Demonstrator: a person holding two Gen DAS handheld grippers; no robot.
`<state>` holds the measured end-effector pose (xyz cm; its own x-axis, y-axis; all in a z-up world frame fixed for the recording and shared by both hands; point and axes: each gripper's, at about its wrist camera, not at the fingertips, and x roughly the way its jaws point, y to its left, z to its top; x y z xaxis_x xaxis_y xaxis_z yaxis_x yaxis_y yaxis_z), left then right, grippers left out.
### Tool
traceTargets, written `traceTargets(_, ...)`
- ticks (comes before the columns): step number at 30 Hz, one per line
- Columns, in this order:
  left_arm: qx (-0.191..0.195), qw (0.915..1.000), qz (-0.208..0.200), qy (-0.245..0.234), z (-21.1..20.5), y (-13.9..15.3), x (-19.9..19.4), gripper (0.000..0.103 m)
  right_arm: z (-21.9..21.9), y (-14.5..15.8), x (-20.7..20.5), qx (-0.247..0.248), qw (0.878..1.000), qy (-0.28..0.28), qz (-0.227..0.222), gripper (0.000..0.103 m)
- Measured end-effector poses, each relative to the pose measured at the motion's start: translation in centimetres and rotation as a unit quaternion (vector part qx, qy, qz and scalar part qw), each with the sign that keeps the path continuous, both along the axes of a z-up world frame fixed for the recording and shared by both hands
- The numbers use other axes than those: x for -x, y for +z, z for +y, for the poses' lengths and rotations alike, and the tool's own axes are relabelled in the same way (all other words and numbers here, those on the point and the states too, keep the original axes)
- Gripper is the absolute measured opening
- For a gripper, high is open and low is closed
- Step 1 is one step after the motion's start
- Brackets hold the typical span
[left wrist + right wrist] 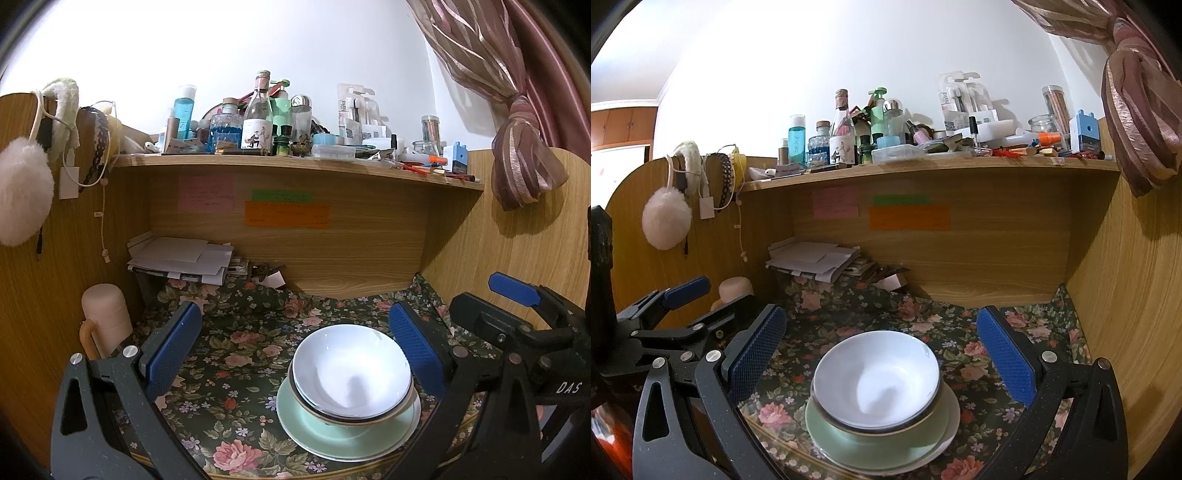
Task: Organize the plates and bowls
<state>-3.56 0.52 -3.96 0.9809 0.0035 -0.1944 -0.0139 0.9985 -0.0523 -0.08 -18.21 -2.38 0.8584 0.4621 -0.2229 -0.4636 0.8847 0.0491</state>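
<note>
Closest to me, my left gripper (291, 343) has its blue-padded fingers spread wide with nothing between them, hanging just above the desk (229, 373) and its floral cloth. My right gripper (881, 345) is spread the same way and holds nothing either; in the left wrist view I see it just beside the left one, on its right.

Between and just past the fingers sits the stack: a white bowl (877, 376) nested in a second bowl with a dark, gold-edged rim (886, 430), both resting on a pale green plate (849, 443), and under that I make out the edge of a white plate (951, 430). From the left wrist camera the stack lies toward the right finger; from the right wrist camera it is near the middle.

To the left, near the side panel, stands a pale pink mug (107, 319). Farther back, a heap of papers (184, 258) lies in the left corner. On the back panel above are pink, green and orange sticky notes (286, 214). Highest and farthest, a shelf (295, 164) is crowded with bottles and jars.
</note>
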Motion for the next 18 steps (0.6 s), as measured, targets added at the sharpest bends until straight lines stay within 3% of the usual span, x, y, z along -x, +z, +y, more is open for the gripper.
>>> traceTargets(18,0.008,1.0000,0.004,-0.003,-0.37,0.08,-0.41,0.103,-0.06,0.19,-0.07,-0.003,1.000,-0.005,-0.002,0.103)
